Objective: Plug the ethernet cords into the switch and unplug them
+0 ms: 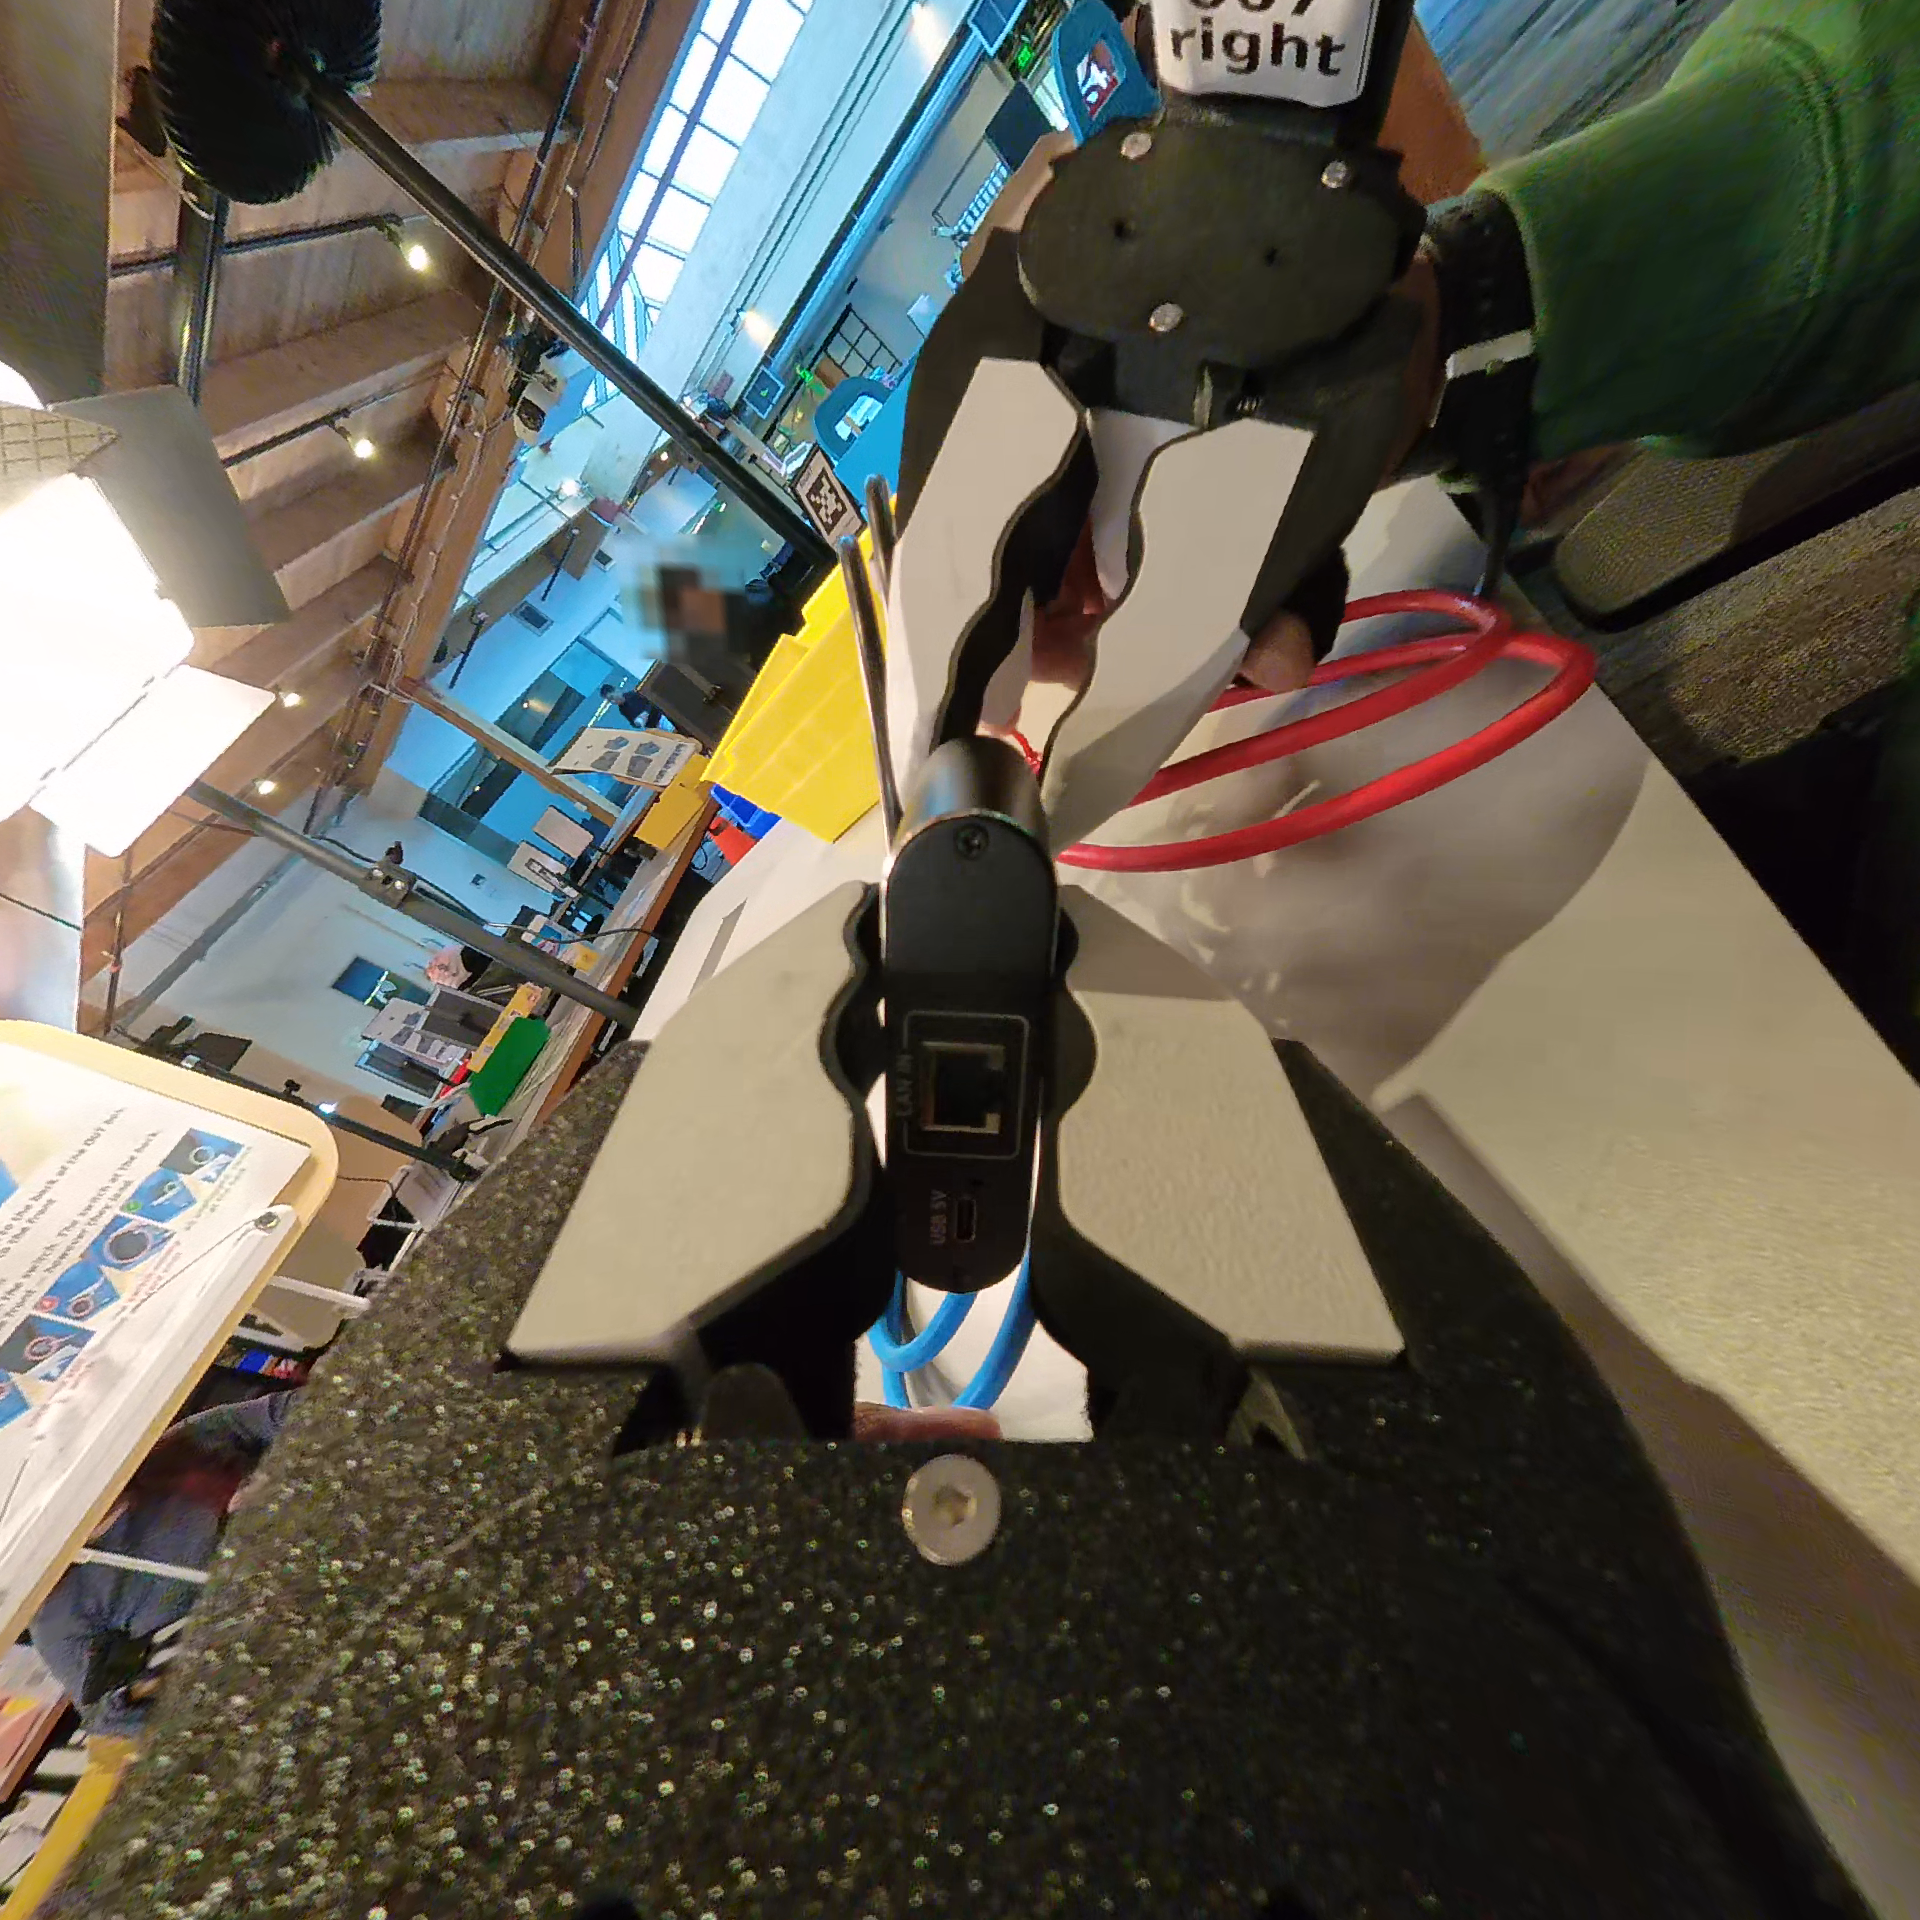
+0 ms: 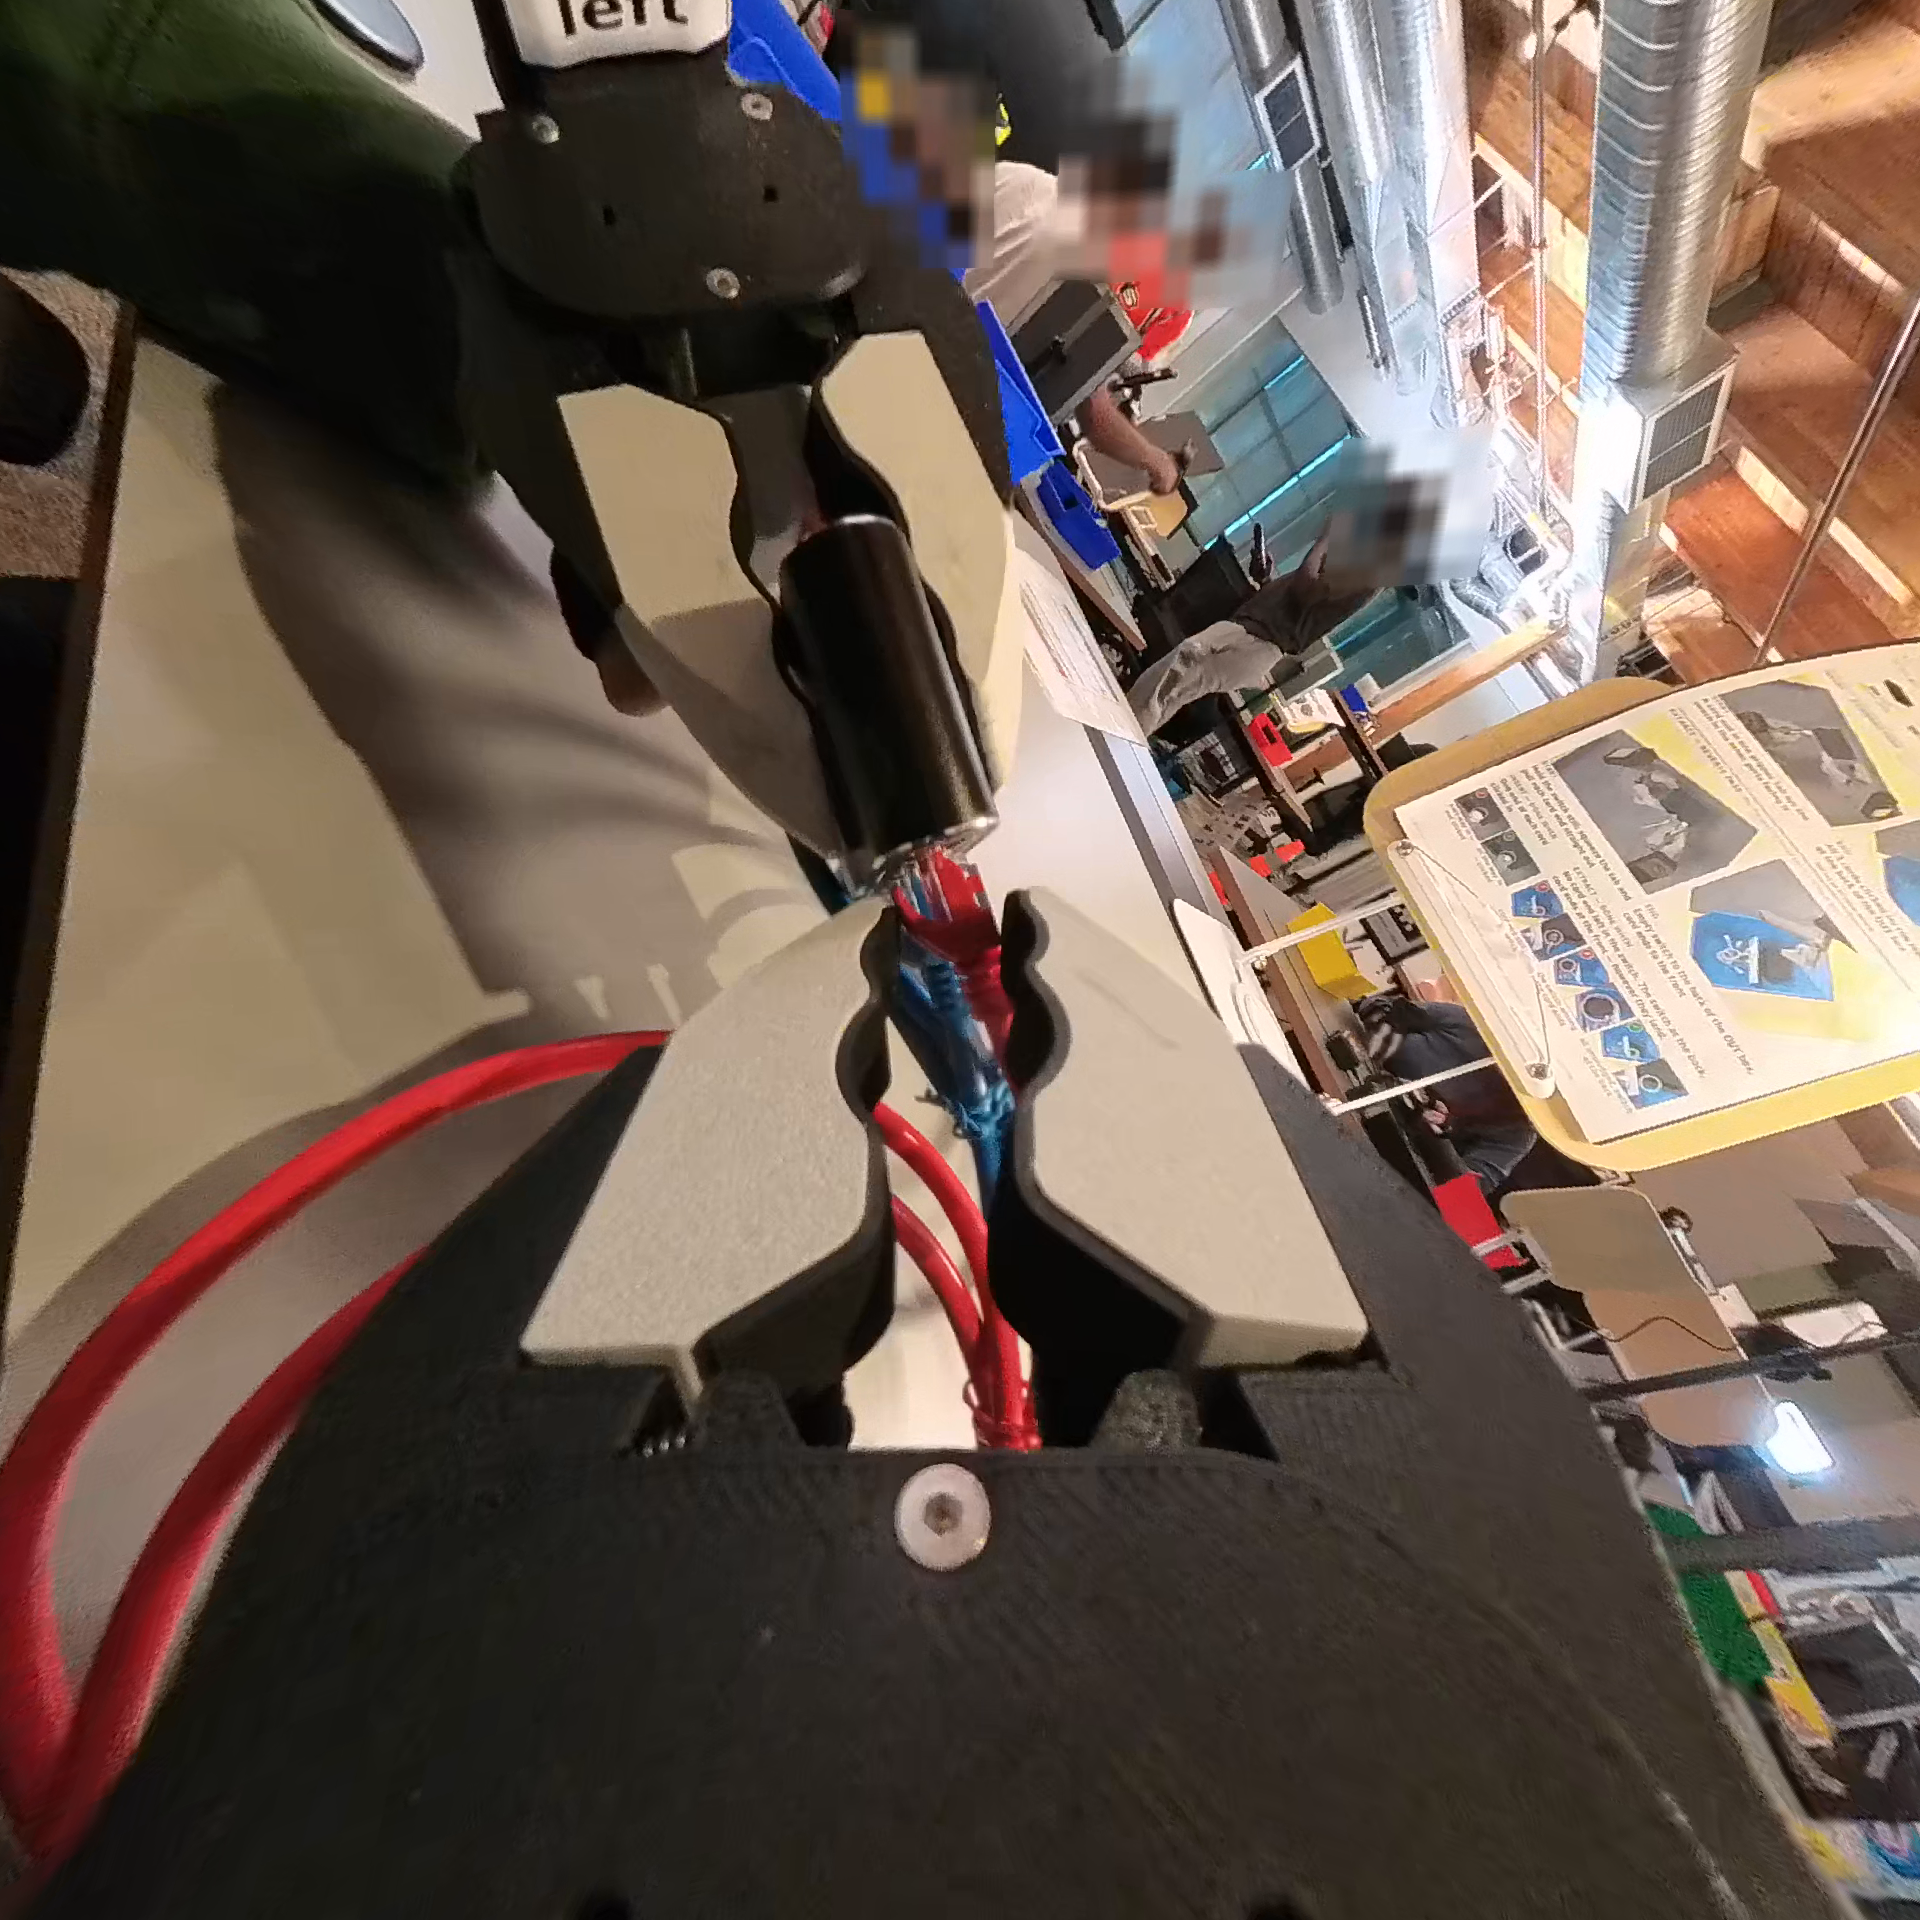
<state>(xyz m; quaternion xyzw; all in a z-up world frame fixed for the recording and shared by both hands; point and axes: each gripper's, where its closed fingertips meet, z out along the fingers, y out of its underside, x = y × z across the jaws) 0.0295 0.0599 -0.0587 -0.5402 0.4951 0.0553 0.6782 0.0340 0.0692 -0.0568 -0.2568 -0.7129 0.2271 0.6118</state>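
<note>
Holding the switch [image 1: 961,1049] off the white table [image 1: 1558,1195], the left gripper [image 1: 961,1039] is clenching on the small black body, one finger on each long side, with the end that carries a single network socket and a smaller port below it turned back toward its own camera. In the right wrist view the same switch [image 2: 883,686] is showing its far end, where a red cord [image 2: 961,914] and a blue cord [image 2: 935,997] are both sitting with their plugs at the ports.

The right gripper [image 2: 940,977] is reaching in from the opposite side, and its fingers [image 2: 748,1122] are flanking the red plug and its boot; whether the pads are pressing it or only framing it cannot be told, since the view is motion-blurred there. Slack from the red cord is lying in loops on the table toward the edge nearest the person in the green sleeve [image 1: 1714,229], while blue slack is hanging below the switch inside the left gripper.

Judging from this, the step in hand is work on the red plug at the port, either seating it fully or starting to draw it out. For unplugging, the next move is calling for the latch tab to be pressed before a straight pull along the port's axis, while the left gripper is keeping the switch steady against that pull.
</note>
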